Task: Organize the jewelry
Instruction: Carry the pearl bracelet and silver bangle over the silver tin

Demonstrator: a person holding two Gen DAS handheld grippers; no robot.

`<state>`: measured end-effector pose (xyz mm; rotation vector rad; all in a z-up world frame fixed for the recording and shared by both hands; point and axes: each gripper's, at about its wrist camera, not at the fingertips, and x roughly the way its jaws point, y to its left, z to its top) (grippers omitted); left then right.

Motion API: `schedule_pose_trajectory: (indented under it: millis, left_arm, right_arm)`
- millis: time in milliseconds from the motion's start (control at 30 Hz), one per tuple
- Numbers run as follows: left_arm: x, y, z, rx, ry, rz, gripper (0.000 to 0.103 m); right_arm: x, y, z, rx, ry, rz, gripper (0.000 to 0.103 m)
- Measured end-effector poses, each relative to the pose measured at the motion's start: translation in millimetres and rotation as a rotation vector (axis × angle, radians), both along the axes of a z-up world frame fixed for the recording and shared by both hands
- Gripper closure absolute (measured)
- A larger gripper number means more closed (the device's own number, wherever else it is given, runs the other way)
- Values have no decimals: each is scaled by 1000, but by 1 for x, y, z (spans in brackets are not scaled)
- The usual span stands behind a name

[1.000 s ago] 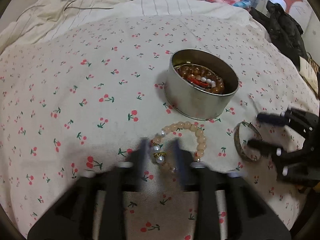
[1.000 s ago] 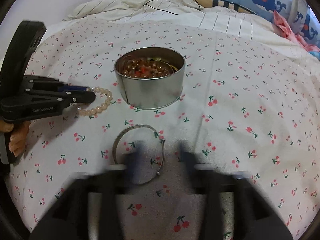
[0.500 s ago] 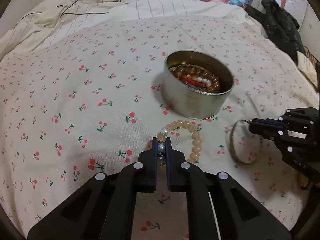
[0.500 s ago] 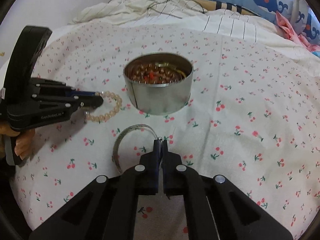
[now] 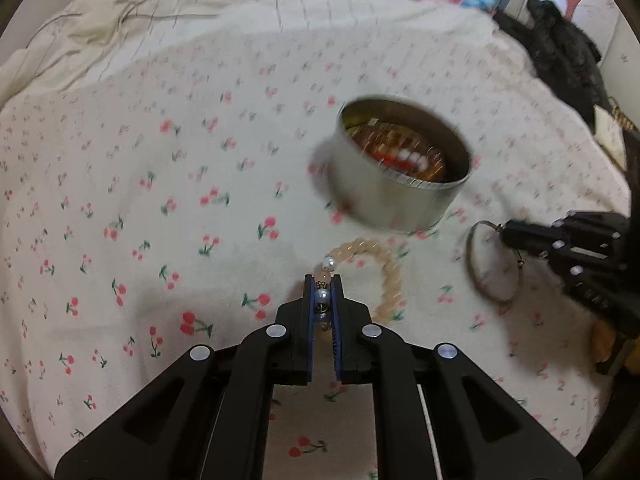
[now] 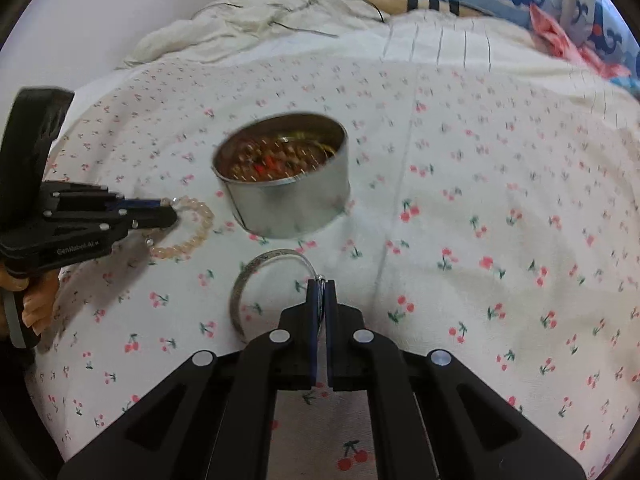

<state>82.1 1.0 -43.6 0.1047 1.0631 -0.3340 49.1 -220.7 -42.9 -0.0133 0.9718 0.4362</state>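
While left claw [image 5: 322,280] pinches bead bracelet [image 5: 390,276], right claw [image 6: 321,285] grips silver bangle [image 6: 248,284], both level near tin [image 6: 288,196].

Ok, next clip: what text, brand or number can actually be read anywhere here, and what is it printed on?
"GenRobot.AI" or close to it, last letters blurred: white print on the side of the left gripper, seen from the right wrist view.
Light label on the right gripper body, left wrist view: too blurred to read.
Tin, beaded bracelet, bangle and cherry sheet: no lettering visible.
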Motion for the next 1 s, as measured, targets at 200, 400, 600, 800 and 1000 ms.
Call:
schedule_pose_trajectory:
  millis: [200, 400, 600, 800, 1000]
  left_arm:
    - [1, -3, -3, 94, -73, 30, 38]
    - [-4, -15, 0, 67, -60, -41, 96]
    - [-11, -11, 32, -23, -102, -53, 96]
    - [-12, -9, 43, -44, -123, -48, 96]
    - [-17, -16, 45, -39, -127, -76, 96]
  right_arm:
    - [0, 11, -7, -56, -24, 22, 53]
    - [-4, 16, -5, -59, -23, 52, 97]
    - [-11, 6, 21, 43, -79, 38, 97]
    - [-16, 2, 35, 71, -134, 37, 97]
    - [-15, 7, 45, 69, -176, 35, 97]
